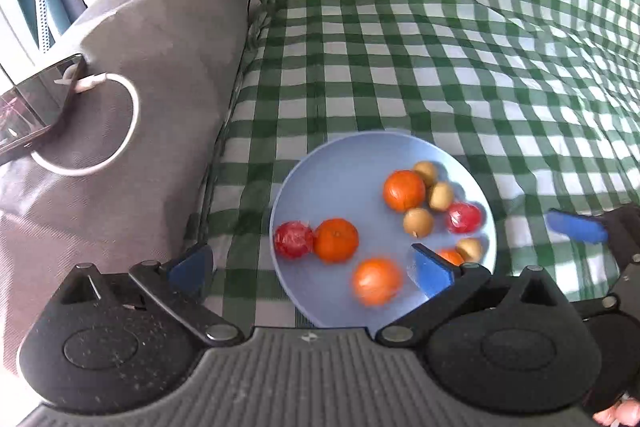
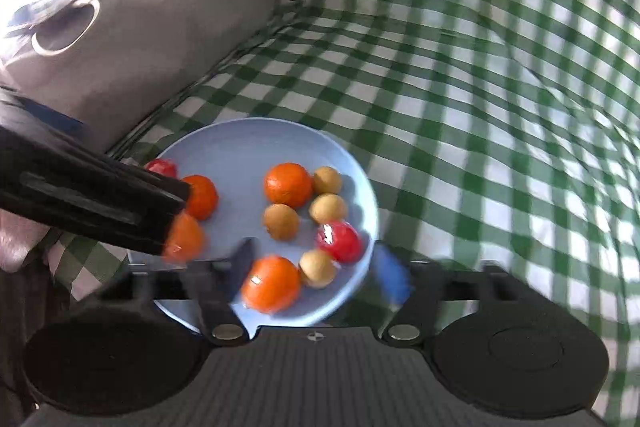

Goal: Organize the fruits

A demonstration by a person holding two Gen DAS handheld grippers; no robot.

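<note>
Both my left gripper (image 1: 312, 269) and right gripper (image 2: 316, 277) spread open, empty; oranges (image 1: 404, 189) round, firm, roll-prone, so I'd pinch across the middle.

The round light-blue plate (image 1: 320, 179) with fruits lies on the green-white checked cloth (image 1: 440, 47), right of the grey cushion (image 1: 160, 47).

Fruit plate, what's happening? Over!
Left gripper and right gripper open, empty. Fruit all on blue plate. Left gripper crosses plate's left side.
</note>
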